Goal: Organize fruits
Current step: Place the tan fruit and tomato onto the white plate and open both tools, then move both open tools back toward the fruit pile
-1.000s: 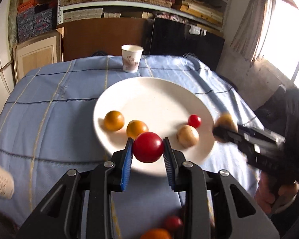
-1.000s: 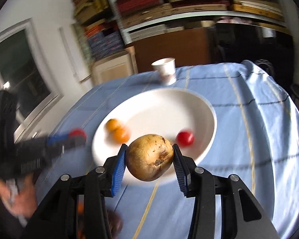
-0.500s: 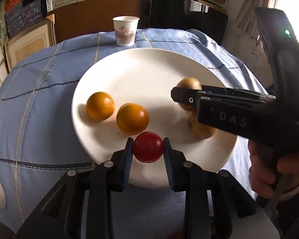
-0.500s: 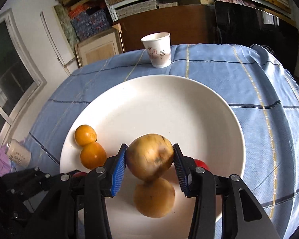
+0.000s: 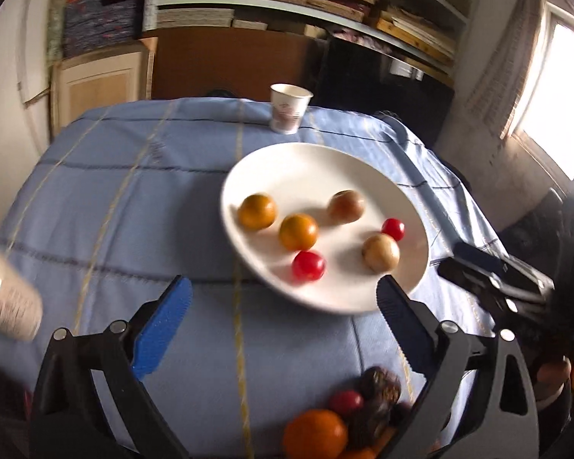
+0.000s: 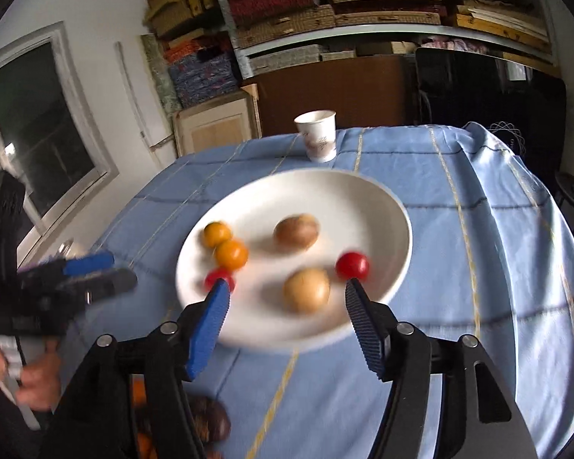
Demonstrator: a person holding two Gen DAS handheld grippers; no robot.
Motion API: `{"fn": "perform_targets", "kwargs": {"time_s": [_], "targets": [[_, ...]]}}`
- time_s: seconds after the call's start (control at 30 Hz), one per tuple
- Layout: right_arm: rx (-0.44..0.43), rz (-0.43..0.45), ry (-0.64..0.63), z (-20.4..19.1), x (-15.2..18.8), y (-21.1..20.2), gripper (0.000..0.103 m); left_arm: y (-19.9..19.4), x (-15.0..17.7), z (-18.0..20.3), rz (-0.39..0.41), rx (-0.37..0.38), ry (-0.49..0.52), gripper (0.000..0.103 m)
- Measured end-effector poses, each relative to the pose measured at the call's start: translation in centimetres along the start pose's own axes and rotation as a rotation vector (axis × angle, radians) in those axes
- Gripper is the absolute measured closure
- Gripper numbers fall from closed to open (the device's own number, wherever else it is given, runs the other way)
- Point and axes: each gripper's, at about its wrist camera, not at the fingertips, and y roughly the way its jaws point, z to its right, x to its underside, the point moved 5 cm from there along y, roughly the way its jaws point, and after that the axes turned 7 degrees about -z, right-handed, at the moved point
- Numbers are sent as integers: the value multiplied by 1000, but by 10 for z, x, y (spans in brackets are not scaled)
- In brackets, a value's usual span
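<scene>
Beneath the left gripper's fingers, the fruit pile [image 5: 348, 417] is running off the bottom edge; a blurred pale container [image 5: 7, 302] is smearing past its left finger.

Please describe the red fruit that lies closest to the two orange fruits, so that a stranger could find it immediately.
Find the white plate on the blue tablecloth; it holds six round fruits. At its left side lie two orange fruits, and the red fruit sits just beside the nearer one, by the plate's near rim. The other red fruit is smaller and lies beyond a tan fruit.
</scene>
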Motion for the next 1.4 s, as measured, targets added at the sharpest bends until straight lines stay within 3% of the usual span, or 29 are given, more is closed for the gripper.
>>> {"fn": "perform_targets", "kwargs": {"time_s": [0.2,0.47,0.7,0.9,1.4], "targets": [[-35,-61,-6,-4,54,-10,39,-3,44,-24,-29,-40,-45,6],[-80,-112,-53,-3,87,-29,39,-7,88,-61,-65,-91,-124,6],[-110,-175,-139,-9,115,-38,39,-18,91,-67,-19,-77,-145,6],[-106,-203,-252,-24,135,-43,39,-18,94,-70,-31,-72,-164,6],[-66,-260,-263,-21,142,-34,39,-20,99,-75,-38,-68,-183,6]]}}
